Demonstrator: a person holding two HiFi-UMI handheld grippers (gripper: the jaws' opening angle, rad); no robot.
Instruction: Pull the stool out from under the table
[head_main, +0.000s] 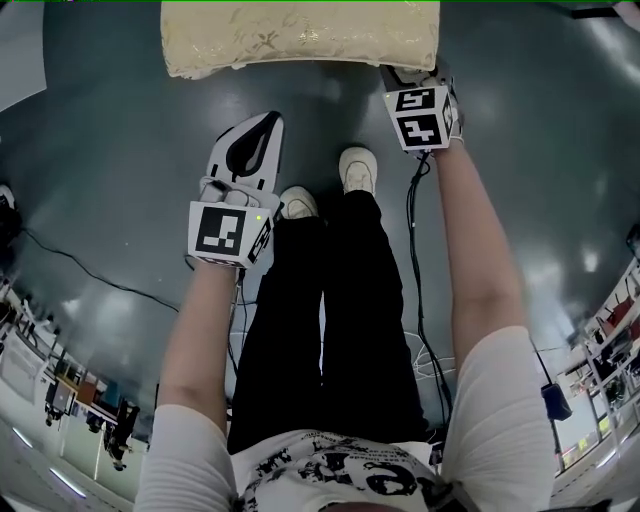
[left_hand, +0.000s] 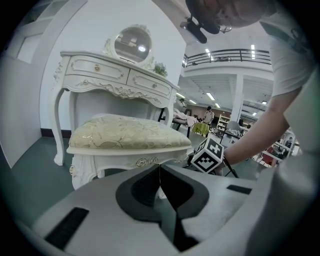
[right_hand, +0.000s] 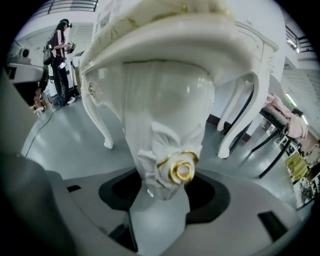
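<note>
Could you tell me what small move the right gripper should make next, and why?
Probably draw the right gripper gently back toward the person. Its jaws are closed on a carved leg of the stool, which stands close before the table, while the left gripper is shut, empty and apart from it.

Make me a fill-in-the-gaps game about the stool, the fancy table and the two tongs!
1. The right tongs grip the cream-cushioned white carved stool by its ___.
2. The left tongs are shut and hold ___.
3. A round ___ tops the white carved dressing table.
Missing words: leg; nothing; mirror.
</note>
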